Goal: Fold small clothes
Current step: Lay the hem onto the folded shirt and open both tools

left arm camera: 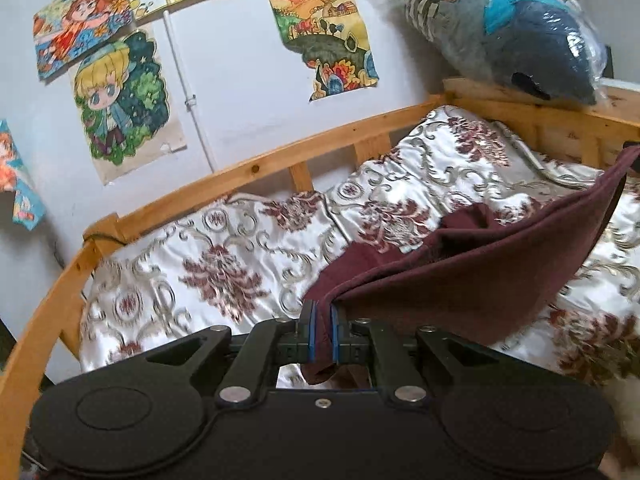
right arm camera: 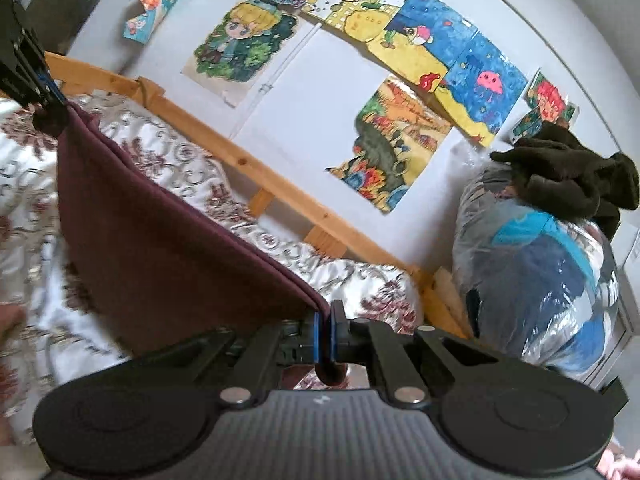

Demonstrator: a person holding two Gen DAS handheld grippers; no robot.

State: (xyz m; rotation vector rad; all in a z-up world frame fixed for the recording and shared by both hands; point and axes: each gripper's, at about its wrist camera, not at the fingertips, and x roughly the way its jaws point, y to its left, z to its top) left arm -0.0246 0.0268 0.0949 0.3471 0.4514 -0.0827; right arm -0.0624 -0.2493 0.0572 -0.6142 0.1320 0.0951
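The left gripper is pinched tight on a corner of the maroon garment, a tuft of cloth poking out behind its blue pads. The right gripper is clamped just as tightly on another corner of the same garment, a small dark roll of fabric bulging below the pads. Between the two the cloth hangs stretched in the air above the patterned satin bedspread, its lower edge sagging. What kind of garment it is I can't tell; only a folded edge and a flat panel show. In the right wrist view the left gripper sits at the far upper left, mostly cut off by the frame. The pine bed rail runs behind the bedspread, its slats partly hidden by the bedding. Children's drawings are stuck to the pale wall. A plastic-wrapped blue plush stands by the headboard with a dark crumpled cloth on top; the wrapping's glare blurs its shape.
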